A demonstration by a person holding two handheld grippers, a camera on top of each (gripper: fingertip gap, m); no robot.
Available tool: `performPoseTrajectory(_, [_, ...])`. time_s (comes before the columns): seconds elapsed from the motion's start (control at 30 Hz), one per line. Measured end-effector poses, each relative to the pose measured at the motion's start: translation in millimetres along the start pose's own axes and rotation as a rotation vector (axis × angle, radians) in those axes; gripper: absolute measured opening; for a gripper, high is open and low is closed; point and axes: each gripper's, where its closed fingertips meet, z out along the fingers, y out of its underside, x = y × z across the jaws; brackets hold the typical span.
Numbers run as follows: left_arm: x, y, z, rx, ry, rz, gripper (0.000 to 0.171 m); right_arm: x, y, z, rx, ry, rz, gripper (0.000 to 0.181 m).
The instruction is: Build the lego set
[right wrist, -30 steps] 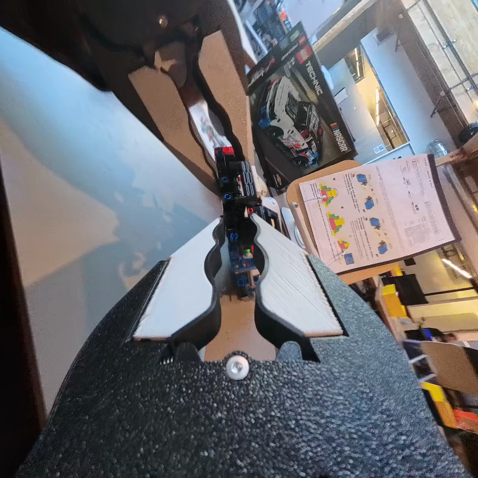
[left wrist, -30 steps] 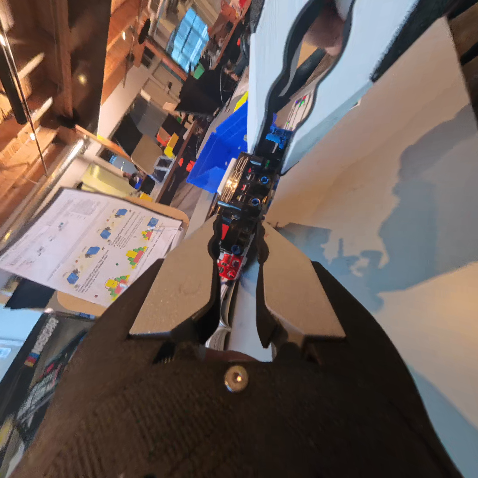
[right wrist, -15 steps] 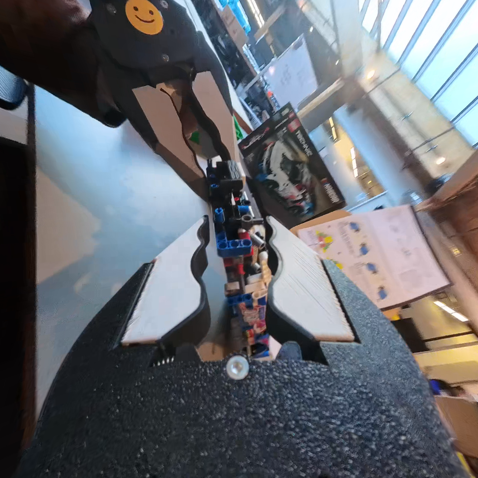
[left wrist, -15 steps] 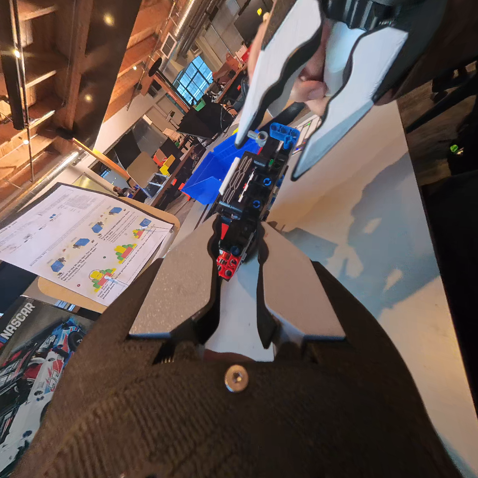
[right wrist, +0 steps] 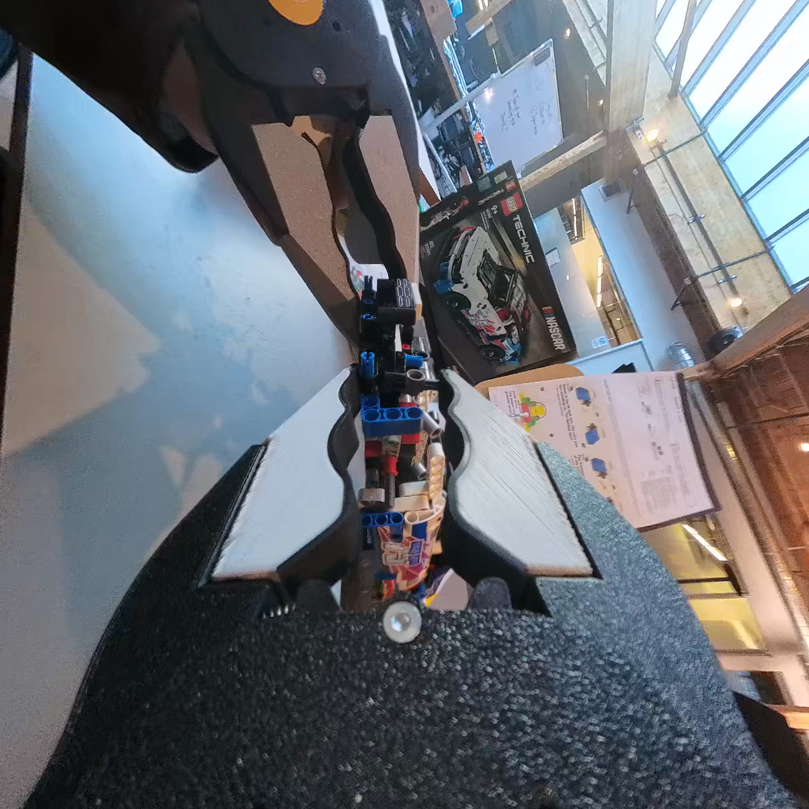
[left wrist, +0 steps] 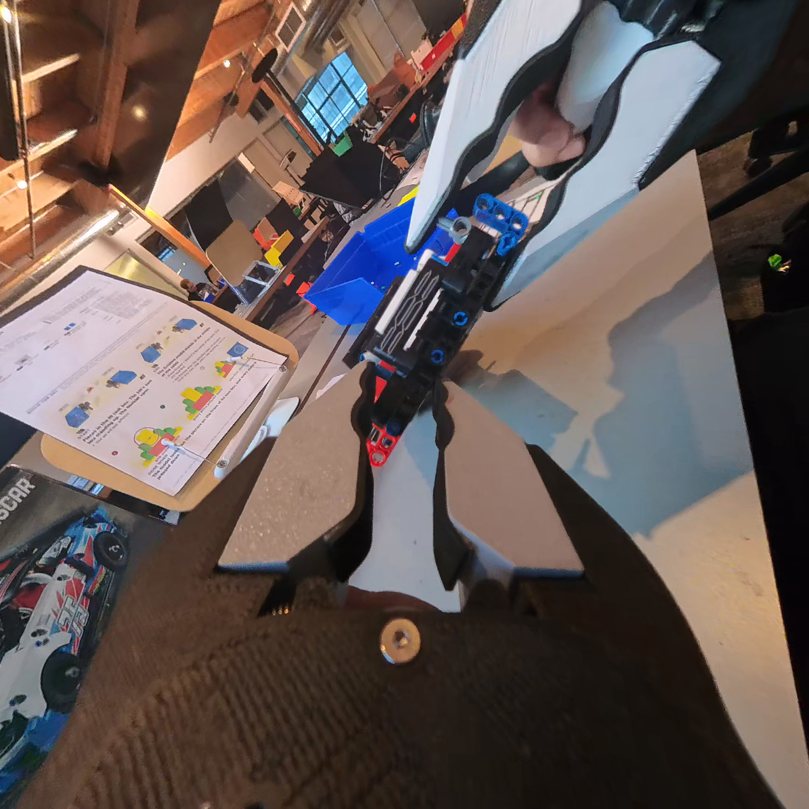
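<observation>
A long Lego Technic car model (left wrist: 420, 315), black with blue and red parts, is held off the white table (left wrist: 634, 372) between both grippers. My left gripper (left wrist: 402, 385) is shut on its black and red end. My right gripper (right wrist: 397, 372) is open, its white fingers either side of the model's (right wrist: 389, 416) blue-beam end, which reaches deep between them. In the left wrist view the right gripper (left wrist: 457, 276) comes in from above, a hand behind it. In the right wrist view the left gripper (right wrist: 381, 297) holds the far end.
A clipboard with an instruction sheet (left wrist: 131, 372) stands beyond the table edge, seen also in the right wrist view (right wrist: 613, 437). The set's box (right wrist: 490, 271) with a car picture leans beside it. A blue bin (left wrist: 363, 271) sits farther back. The table (right wrist: 131, 284) lies below.
My right gripper has opened and slid forward along the model, so more of it lies between the fingers. My left gripper has stayed shut on its end.
</observation>
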Motion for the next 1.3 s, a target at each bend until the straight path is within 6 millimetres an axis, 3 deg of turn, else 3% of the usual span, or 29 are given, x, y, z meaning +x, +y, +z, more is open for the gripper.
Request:
performPoseTrajectory(0.17, [13.4, 30.9, 9.9, -0.138, 0.026, 0.036, 0.022, -27.3, -0.8, 9.9, -0.035, -0.037, -0.138, 0.032])
performPoseTrajectory(0.3, [29.7, 39.4, 16.5, -0.111, 0.097, 0.008, 0.022, -36.9, -7.8, 11.3, -0.009, -0.144, -0.038, 0.033])
performPoseTrajectory(0.47, [38.8, 55.2, 21.4, -0.174, 0.084, 0.024, 0.021, -48.5, 10.1, 13.0, -0.03, -0.174, 0.052, 0.031])
performPoseTrajectory(0.6, [33.1, 45.1, 19.9, -0.159, 0.065, -0.006, 0.021, -38.8, 9.5, 6.6, 0.029, -0.129, 0.135, 0.032])
performPoseTrajectory(0.83, [29.8, 31.4, 22.6, -0.18, 0.096, 0.038, 0.022, -28.5, 11.4, -3.8, 0.006, -0.105, 0.113, 0.038])
performPoseTrajectory(1.07, [29.2, 13.4, 27.8, -0.186, 0.114, 0.035, 0.021, -17.4, 10.4, -20.6, -0.133, -0.106, -0.062, 0.038])
performPoseTrajectory(1.3, [25.2, -3.6, 34.5, -0.187, 0.123, -0.001, 0.021, -5.6, 8.3, -34.9, -0.268, -0.096, -0.066, 0.032])
